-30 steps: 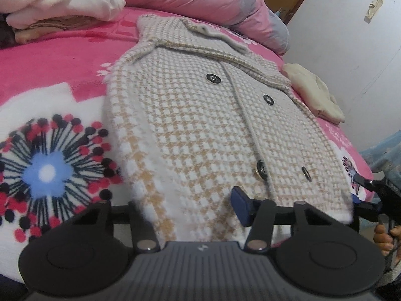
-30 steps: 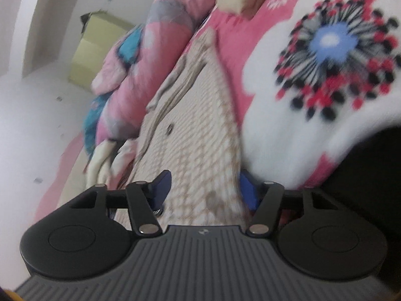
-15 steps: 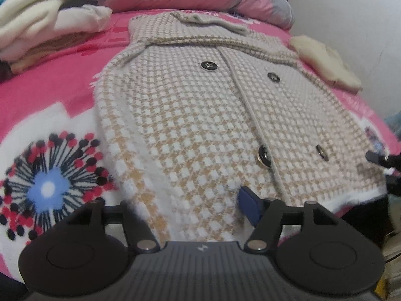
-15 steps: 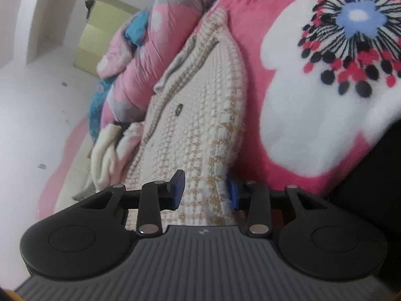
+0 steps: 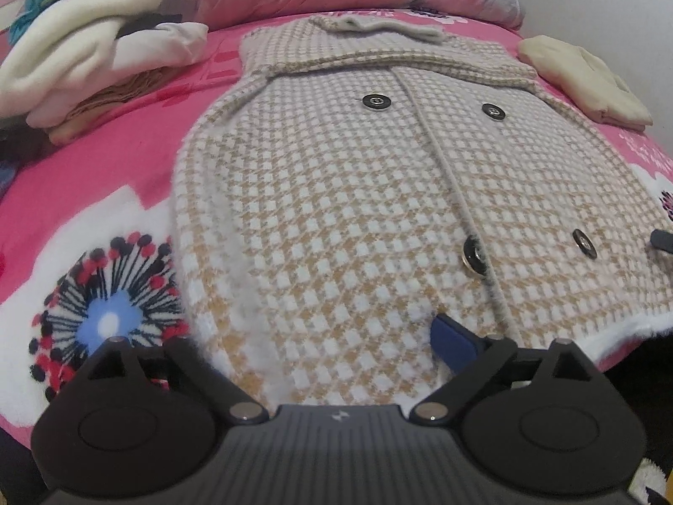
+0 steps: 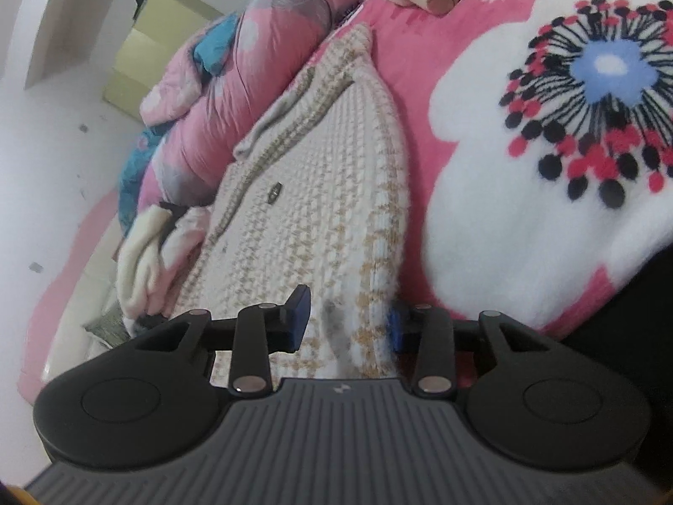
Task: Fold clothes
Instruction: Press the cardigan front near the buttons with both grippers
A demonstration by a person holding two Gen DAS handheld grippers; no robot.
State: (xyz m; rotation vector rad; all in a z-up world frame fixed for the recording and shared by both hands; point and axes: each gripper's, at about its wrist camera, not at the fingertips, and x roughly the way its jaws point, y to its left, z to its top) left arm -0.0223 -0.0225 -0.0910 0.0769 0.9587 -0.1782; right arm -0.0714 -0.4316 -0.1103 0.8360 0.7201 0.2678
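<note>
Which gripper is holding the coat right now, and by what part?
The right gripper pinches the coat at its hem corner. The left gripper has just opened and holds nothing, though the hem lies between its fingers.

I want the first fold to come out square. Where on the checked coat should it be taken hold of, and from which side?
Probably best by the two corners of the hem. The checked coat lies flat, buttoned and face up on the pink blanket, its hem at the near bed edge, so come in low from that edge. The right gripper already straddles one hem corner.
</note>
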